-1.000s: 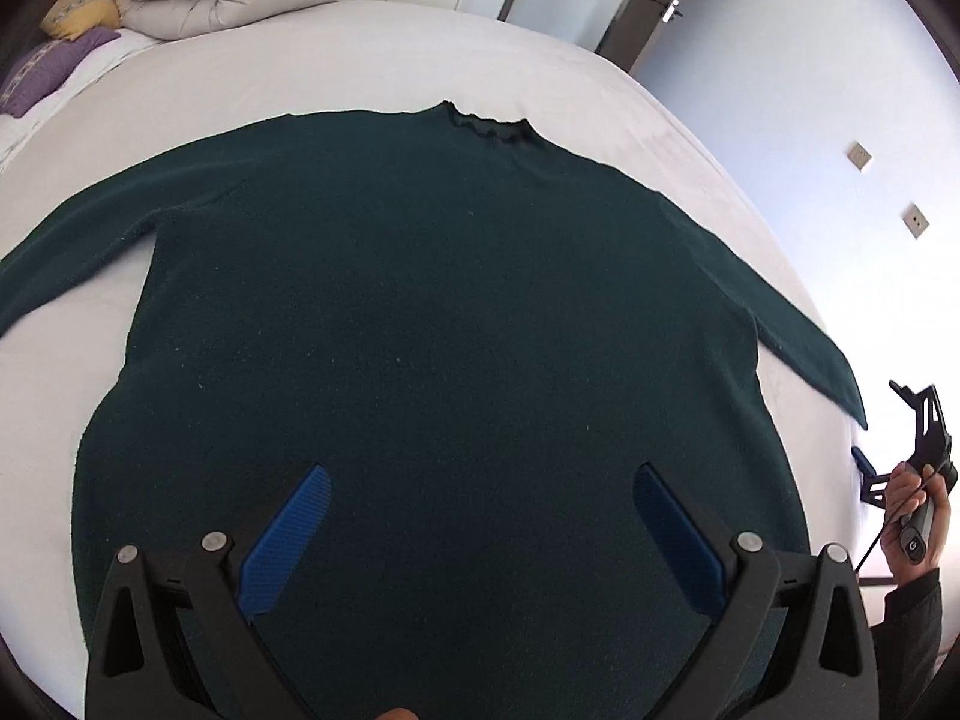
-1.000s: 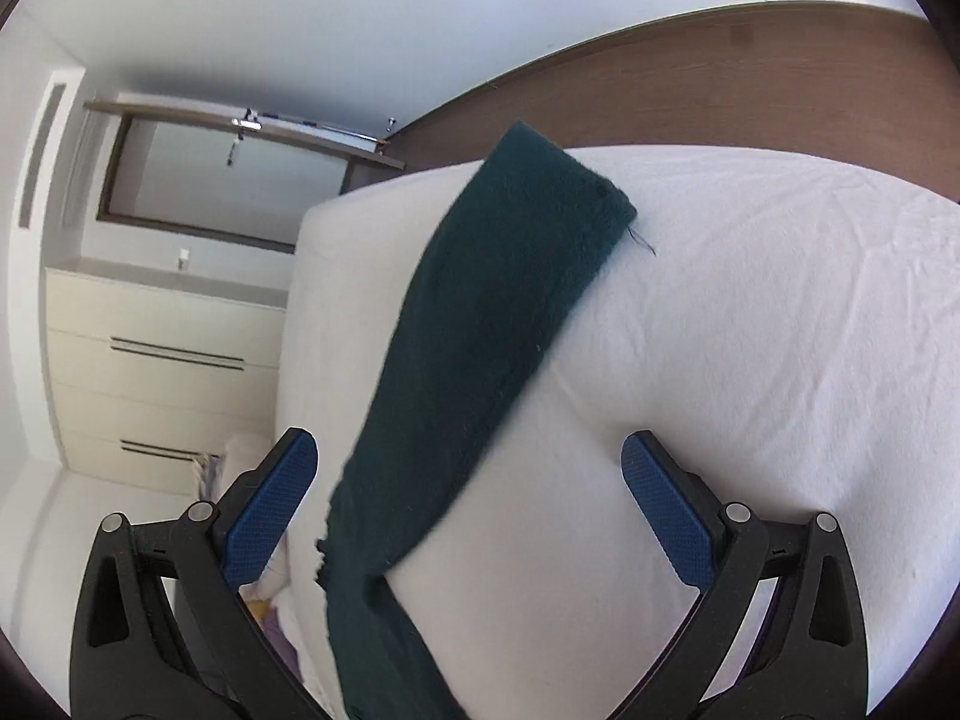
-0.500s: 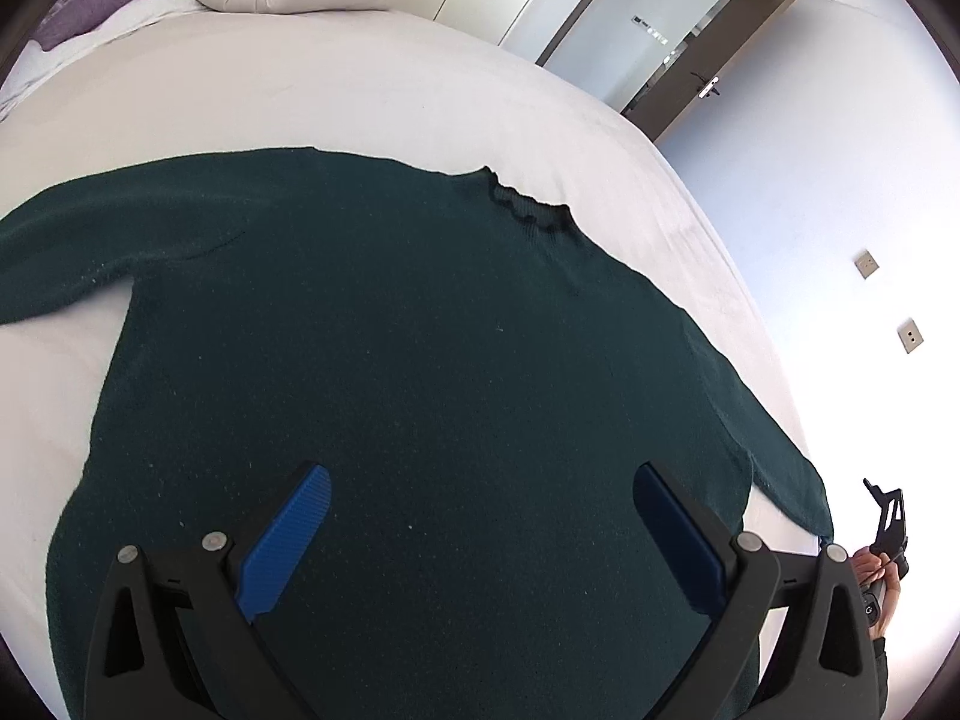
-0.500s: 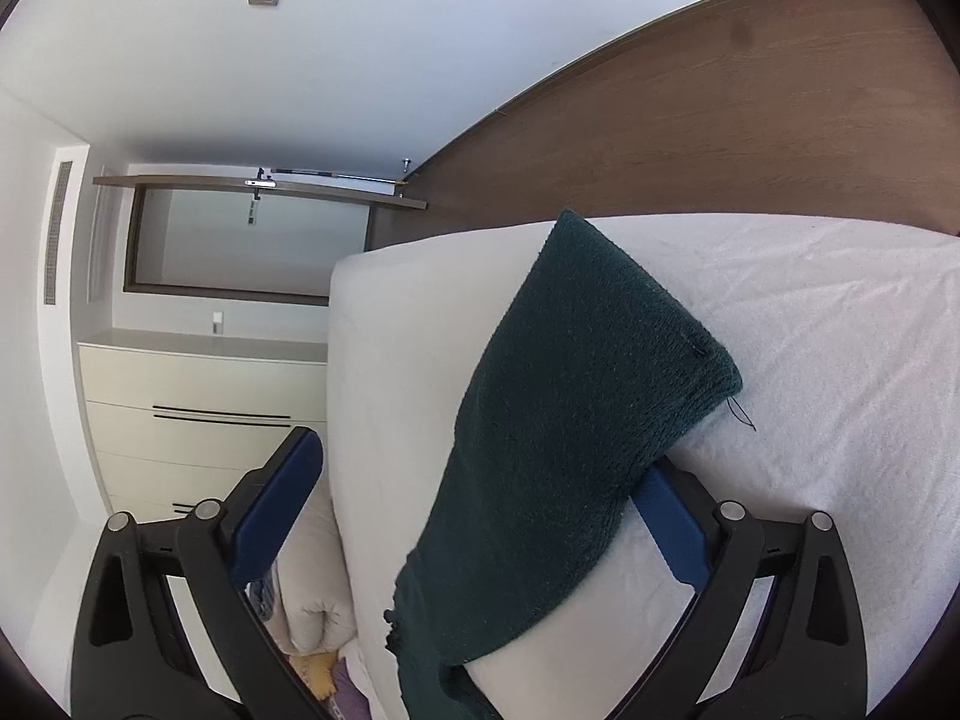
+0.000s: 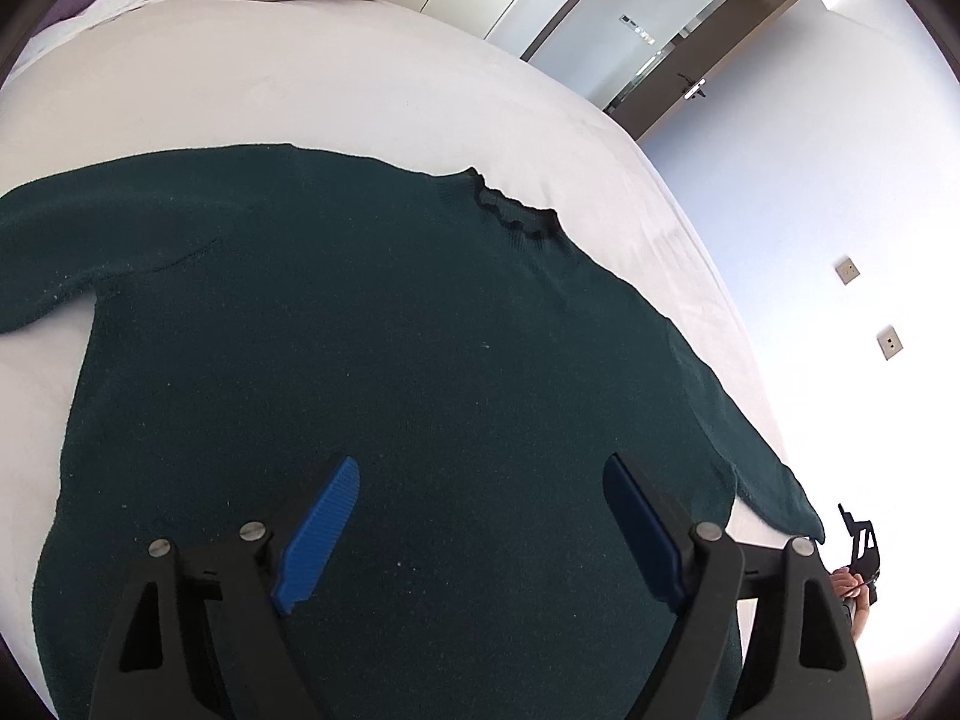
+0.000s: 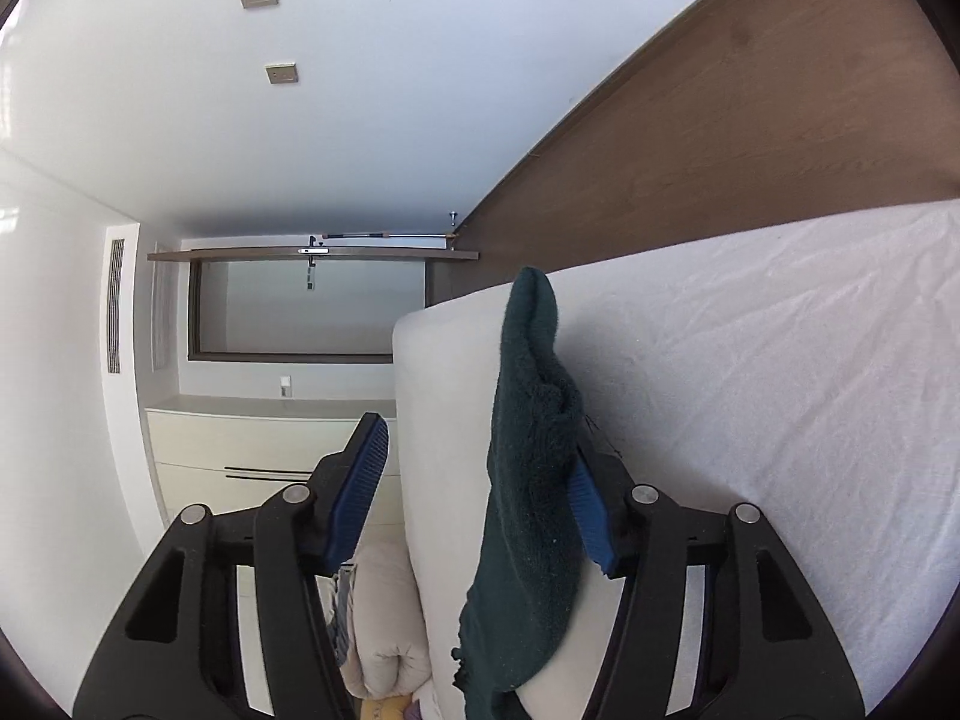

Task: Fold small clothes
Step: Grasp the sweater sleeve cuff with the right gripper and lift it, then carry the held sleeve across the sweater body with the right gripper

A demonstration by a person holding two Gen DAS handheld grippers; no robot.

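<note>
- Dark green sweater (image 5: pixel 390 360) lies flat on the white bed (image 5: pixel 360 78).
- Left claw (image 5: pixel 480 534) hangs over its lower body, jaws closing, gripping nothing.
- Right claw (image 6: pixel 480 480) is closing around the sleeve (image 6: pixel 534 450) at the mattress edge, not clamped yet.

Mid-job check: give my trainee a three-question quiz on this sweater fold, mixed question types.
1. True or false: the sweater lies spread flat on the bed, neckline away from the left gripper.
2. Multiple choice: which part of the sweater sits between the closing fingers of the right gripper? A) neckline B) sleeve C) hem
3. Fill in: the sleeve rests against the ____ finger of the right gripper in its own view.

Key: 1 true; 2 B; 3 right-hand
</note>
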